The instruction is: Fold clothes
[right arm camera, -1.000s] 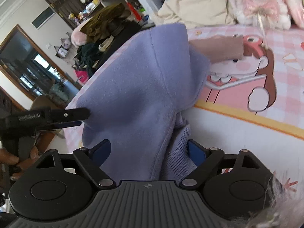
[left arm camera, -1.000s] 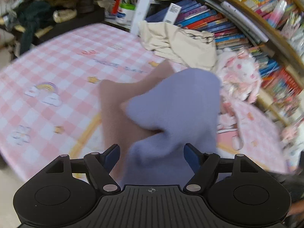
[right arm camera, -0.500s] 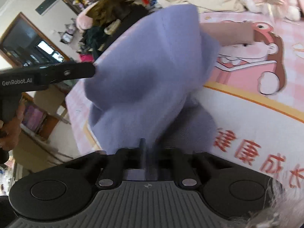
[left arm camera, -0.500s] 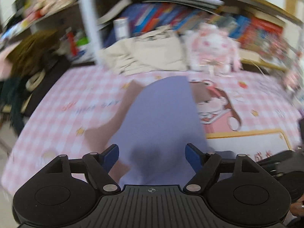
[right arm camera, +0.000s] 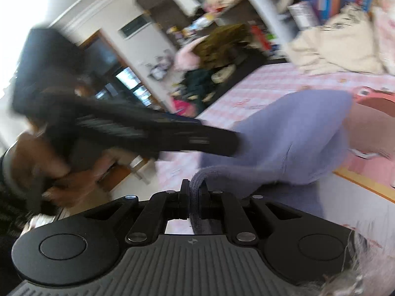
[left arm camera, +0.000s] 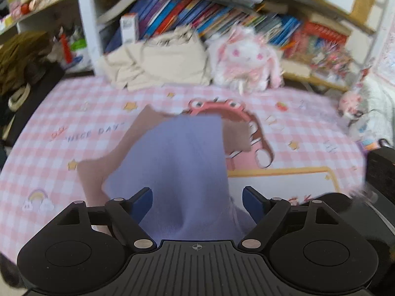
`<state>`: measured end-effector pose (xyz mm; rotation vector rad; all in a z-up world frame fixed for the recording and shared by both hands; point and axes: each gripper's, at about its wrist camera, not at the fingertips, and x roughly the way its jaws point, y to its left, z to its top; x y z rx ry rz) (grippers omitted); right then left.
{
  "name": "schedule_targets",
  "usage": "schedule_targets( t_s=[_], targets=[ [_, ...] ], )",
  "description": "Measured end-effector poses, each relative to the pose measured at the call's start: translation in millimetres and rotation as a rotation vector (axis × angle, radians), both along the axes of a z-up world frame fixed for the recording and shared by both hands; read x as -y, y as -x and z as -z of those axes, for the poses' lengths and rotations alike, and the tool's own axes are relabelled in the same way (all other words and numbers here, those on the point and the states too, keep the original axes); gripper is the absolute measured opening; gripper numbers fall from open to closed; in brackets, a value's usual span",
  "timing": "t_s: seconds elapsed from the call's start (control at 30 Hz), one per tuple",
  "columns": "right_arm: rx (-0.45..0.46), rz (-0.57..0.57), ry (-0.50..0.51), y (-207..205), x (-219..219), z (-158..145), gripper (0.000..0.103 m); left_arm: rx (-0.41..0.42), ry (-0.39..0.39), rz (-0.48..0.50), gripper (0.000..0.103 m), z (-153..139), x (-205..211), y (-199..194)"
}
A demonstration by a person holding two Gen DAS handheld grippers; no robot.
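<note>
Half the lavender garment (left arm camera: 182, 162) perhaps hidden.

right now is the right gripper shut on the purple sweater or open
Shut on it: the right gripper has its jaws pinched together on a ribbed edge of the purple sweater.

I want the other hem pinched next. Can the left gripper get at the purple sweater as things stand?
Probably yes: the left gripper is open, with the purple sweater bunched right between its fingers and nothing in the way.
</note>
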<state>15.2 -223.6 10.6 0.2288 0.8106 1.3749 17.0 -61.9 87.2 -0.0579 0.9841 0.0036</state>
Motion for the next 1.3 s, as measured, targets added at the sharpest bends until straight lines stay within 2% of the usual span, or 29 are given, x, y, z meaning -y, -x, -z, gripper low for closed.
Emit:
schedule_targets(
  t_s=[0.2,0.27,0.37,0.43,0.53,0.6,0.63,0.73,0.83,0.9,0.97,1.03,1.07,1.1,1.13,1.2,1.3],
  targets=[
    [0.057,-0.075,0.011,25,-5,-5,0.007,-0.177,-0.055,0.143,0.082,27,15,-32],
    [0.048,-0.070,0.019,29,1,-5,0.008,-0.241,-0.078,0.181,0.081,40,21,-41],
    [0.016,-0.054,0.027,29,8,2,0.008,-0.317,-0.059,0.218,0.078,55,24,-50],
    [0.013,-0.051,0.013,30,11,2,0.008,-0.347,-0.084,0.221,0.068,60,23,-53],
    [0.029,-0.052,-0.004,32,13,1,0.007,-0.375,-0.097,0.206,0.064,68,18,-52],
    [0.033,-0.057,-0.005,34,12,1,0.007,-0.383,-0.070,0.181,0.053,71,14,-53],
    [0.035,-0.059,-0.004,35,11,1,0.007,-0.387,-0.069,0.175,0.043,74,14,-54],
    [0.044,-0.064,0.004,35,4,0,0.007,-0.400,-0.123,0.207,0.032,80,25,-57],
    [0.050,-0.066,0.012,36,2,0,0.007,-0.401,-0.193,0.260,0.013,87,31,-58],
    [0.046,-0.063,0.018,36,2,3,0.007,-0.365,-0.153,0.239,0.012,80,20,-57],
    [0.026,-0.052,0.040,34,4,7,0.013,-0.285,-0.055,0.169,0.011,60,1,-56],
    [0.017,-0.028,0.097,31,3,13,0.023,-0.196,0.053,0.091,0.011,38,-21,-55],
    [0.027,-0.010,0.132,30,1,16,0.032,-0.146,0.106,0.062,0.010,24,-28,-54],
    [0.039,0.010,0.168,30,0,19,0.031,-0.087,0.148,0.053,0.010,8,-32,-53],
    [0.046,0.027,0.194,29,-2,22,0.019,-0.026,0.185,0.051,0.010,-8,-33,-51],
    [0.061,0.076,0.198,24,1,22,0.006,0.079,0.236,0.066,0.010,-35,-31,-50],
    [0.060,0.186,0.089,13,24,4,0.005,0.217,0.285,0.098,0.010,-60,-23,-57]
  ],
)
